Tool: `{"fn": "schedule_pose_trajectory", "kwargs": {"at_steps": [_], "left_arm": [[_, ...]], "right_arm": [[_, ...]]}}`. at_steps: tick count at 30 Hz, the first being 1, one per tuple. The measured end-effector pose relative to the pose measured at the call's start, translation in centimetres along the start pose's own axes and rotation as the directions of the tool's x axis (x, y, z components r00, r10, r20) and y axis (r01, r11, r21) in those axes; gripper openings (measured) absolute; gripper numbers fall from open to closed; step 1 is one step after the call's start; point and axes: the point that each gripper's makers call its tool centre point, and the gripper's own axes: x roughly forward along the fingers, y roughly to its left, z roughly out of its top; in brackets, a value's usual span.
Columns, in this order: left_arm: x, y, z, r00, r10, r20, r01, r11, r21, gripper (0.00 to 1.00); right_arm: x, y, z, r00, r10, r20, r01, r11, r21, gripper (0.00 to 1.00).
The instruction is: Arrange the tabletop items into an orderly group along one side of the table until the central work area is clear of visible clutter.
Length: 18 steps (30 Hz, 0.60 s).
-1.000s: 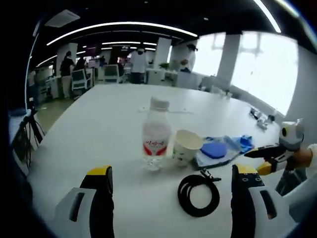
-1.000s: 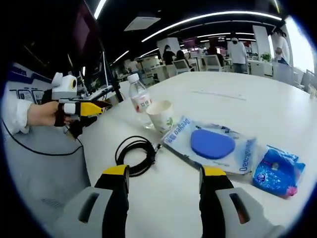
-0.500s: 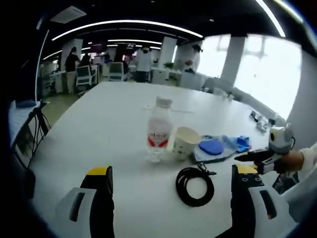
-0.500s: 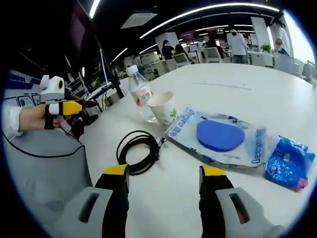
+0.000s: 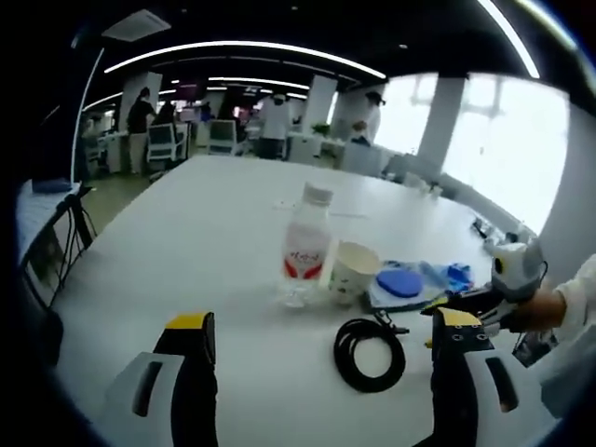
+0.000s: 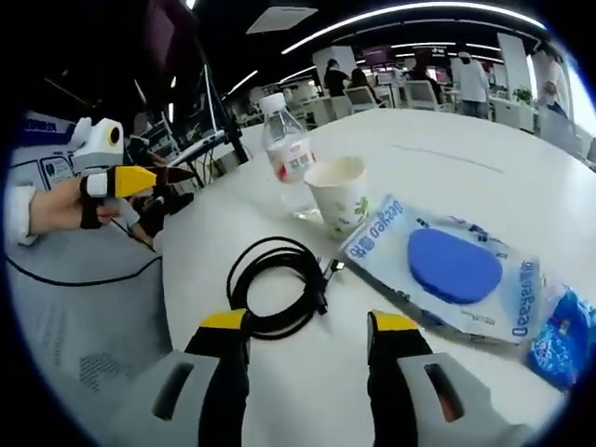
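On the white table (image 5: 186, 242) stand a clear water bottle (image 5: 305, 244) with a red label and a paper cup (image 5: 352, 270) side by side. Right of them lie a plastic packet with a blue pad (image 5: 402, 282) and a small blue bag (image 5: 456, 275). A coiled black cable (image 5: 370, 340) lies in front. My left gripper (image 5: 323, 321) is open, short of the cable. My right gripper (image 6: 308, 321) is open just above the near side of the cable (image 6: 277, 284); bottle (image 6: 287, 154), cup (image 6: 342, 193), packet (image 6: 447, 270) and bag (image 6: 563, 326) lie beyond.
A hand holds the right gripper (image 5: 503, 279) at the table's right edge, and another hand holds the left gripper (image 6: 121, 177) off the table's near corner. Desks, chairs and several people (image 5: 275, 116) fill the far room. A tripod (image 5: 56, 251) stands left of the table.
The right gripper has come down and forward toward the cable coil, which now looks larger between its jaws. The left view has shifted slightly. Nothing on the table has moved.
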Motion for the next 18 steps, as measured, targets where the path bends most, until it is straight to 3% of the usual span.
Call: {"fn": "schedule_pose_trajectory", "kwargs": {"at_steps": [2,5,8,15,16,17,18], "left_arm": [[0.0,0.2,-0.1,1.000,0.002,-0.004,-0.002,1.000,-0.004,0.93],[-0.3,0.9,0.3,1.000,0.012,0.013,-0.012,1.000,-0.022,0.92],[-0.5,1.2,0.9,0.999,0.021,0.042,-0.019,0.998,-0.053,0.91],[-0.5,1.5,1.0,0.998,0.034,0.046,-0.029,0.994,-0.104,0.90],[-0.4,1.7,1.0,0.998,0.033,0.050,-0.027,0.993,-0.111,0.90],[-0.4,1.7,1.0,0.998,0.032,0.054,-0.026,0.992,-0.123,0.90],[-0.3,1.8,1.0,0.998,0.034,0.055,-0.026,0.989,-0.144,0.90]], "right_arm": [[0.8,-0.3,0.1,0.999,-0.005,-0.035,0.004,1.000,-0.006,0.45],[1.8,-0.2,1.2,1.000,0.000,-0.006,0.000,1.000,0.019,0.43],[3.1,-0.1,-0.1,0.997,-0.015,-0.071,0.014,1.000,-0.004,0.40],[4.1,0.5,-1.0,0.990,-0.065,-0.122,0.061,0.998,-0.035,0.34],[4.5,0.1,-0.6,0.994,-0.077,-0.082,0.069,0.993,-0.097,0.31],[4.8,0.4,-0.9,0.992,-0.082,-0.093,0.073,0.993,-0.097,0.29],[4.7,0.3,-0.7,0.991,-0.093,-0.093,0.078,0.986,-0.148,0.27]]}}
